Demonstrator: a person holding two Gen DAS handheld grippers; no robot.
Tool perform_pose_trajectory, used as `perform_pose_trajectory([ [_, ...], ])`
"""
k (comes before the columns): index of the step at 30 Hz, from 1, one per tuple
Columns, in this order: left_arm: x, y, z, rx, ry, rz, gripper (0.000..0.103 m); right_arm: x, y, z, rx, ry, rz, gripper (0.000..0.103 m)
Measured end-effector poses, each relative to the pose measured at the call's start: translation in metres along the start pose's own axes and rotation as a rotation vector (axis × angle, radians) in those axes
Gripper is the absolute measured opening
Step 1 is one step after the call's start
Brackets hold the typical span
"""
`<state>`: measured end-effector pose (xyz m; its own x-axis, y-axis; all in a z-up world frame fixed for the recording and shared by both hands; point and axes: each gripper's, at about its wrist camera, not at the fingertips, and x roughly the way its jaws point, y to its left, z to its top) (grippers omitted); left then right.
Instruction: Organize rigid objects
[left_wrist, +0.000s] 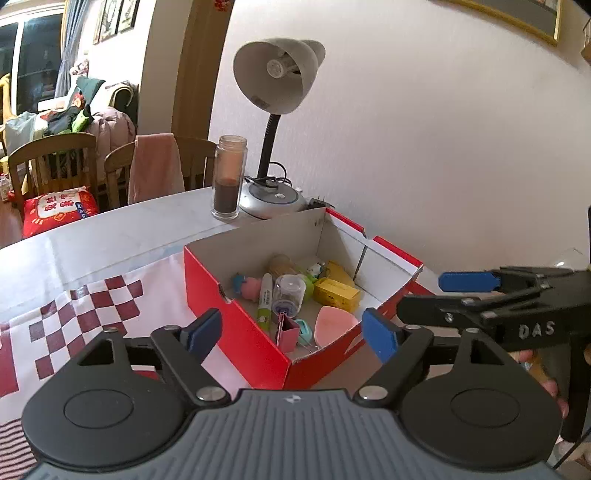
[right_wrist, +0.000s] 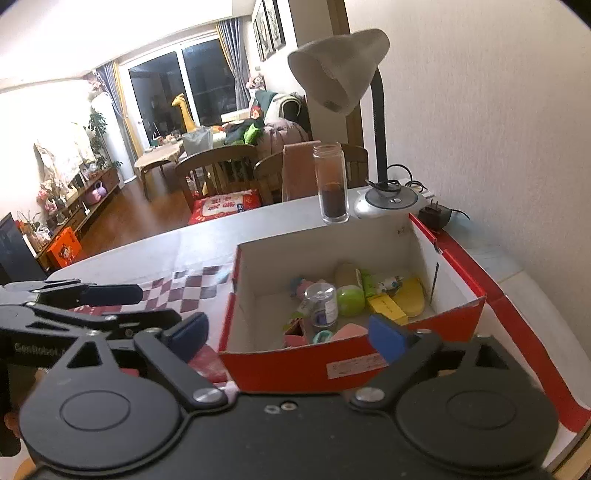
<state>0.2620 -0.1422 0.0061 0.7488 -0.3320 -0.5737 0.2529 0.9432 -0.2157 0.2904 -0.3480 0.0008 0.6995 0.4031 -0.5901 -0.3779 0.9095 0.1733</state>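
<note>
- A red cardboard box (left_wrist: 236, 325) with a white inside sits open on the bench (left_wrist: 122, 236), close to the right-hand wall.
- Inside the box lie small things: a clear plastic jar (left_wrist: 289, 295), a white marker pen (left_wrist: 265, 301), a yellow packet (left_wrist: 336, 293), a pink rounded piece (left_wrist: 334, 325), a green ball (right_wrist: 350, 301) and a pink toy figure (left_wrist: 249, 287).
- The left tongs (left_wrist: 293, 330) hover at the box's near corner, jaws wide apart and holding nothing.
- The right tongs (right_wrist: 291, 334) hover at the box's near wall, jaws likewise spread wide and empty.
- Each pair of tongs shows at the edge of the other's view, side by side.
- Beyond the box stand a tall glass jar (left_wrist: 229, 177) with a dark layer at the bottom and a grey desk lamp (left_wrist: 275, 79).
- A red-and-white checked cloth (left_wrist: 92, 306) covers the bench to the left of the box.
</note>
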Motion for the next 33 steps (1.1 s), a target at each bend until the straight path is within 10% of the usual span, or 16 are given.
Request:
perform_pose_trajectory([
  [8,-0.018,0.002,-0.008,-0.020,-0.027,-0.020,0.102,-0.024,0.013,-0.012,-0.006,-0.055,-0.028,0.103],
  [33,-0.029,-0.033,-0.013,0.097,-0.053,0.075,0.102,-0.038,0.010,-0.024,0.045,-0.088,-0.034,0.103],
])
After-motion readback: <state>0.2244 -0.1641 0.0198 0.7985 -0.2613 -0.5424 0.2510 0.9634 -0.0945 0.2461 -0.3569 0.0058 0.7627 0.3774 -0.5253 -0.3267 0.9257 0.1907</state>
